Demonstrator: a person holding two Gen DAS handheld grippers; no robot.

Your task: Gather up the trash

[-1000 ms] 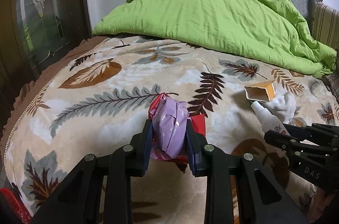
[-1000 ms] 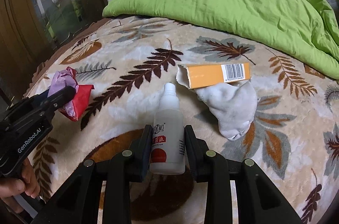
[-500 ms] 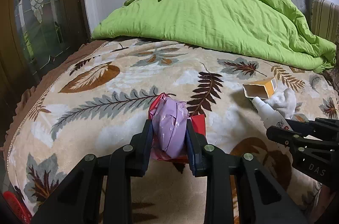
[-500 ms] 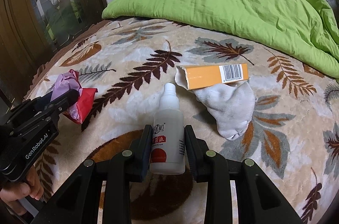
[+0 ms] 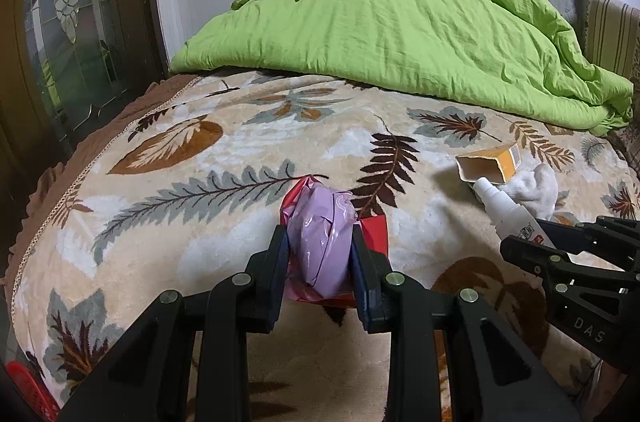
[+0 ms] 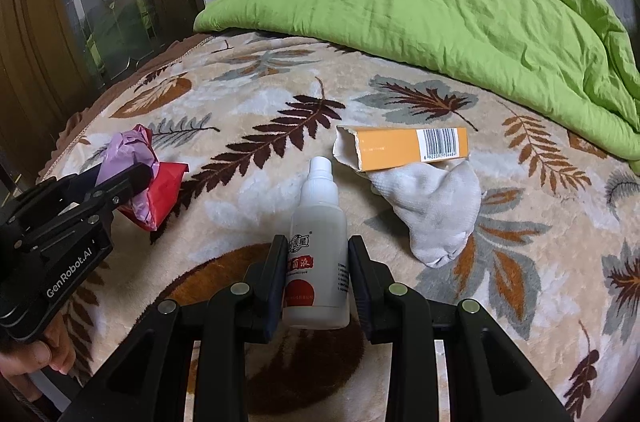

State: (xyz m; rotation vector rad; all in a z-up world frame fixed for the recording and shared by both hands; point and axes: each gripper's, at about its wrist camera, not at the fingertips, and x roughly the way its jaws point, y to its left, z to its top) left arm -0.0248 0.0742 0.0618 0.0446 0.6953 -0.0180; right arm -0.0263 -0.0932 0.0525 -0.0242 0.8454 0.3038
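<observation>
A bed (image 5: 208, 206) covered by a leaf-patterned blanket carries a rumpled green duvet (image 5: 400, 18) at its far end. Nearer lie a white sock (image 6: 436, 206) and, touching it, an open orange box (image 6: 404, 146). The left claw (image 5: 320, 258) grips a crumpled purple-and-red wrapper (image 5: 324, 242). The right claw (image 6: 316, 274) grips a white plastic bottle (image 6: 320, 222).

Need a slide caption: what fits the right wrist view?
Right gripper clamps a white bottle; orange box and sock lie ahead.
</observation>
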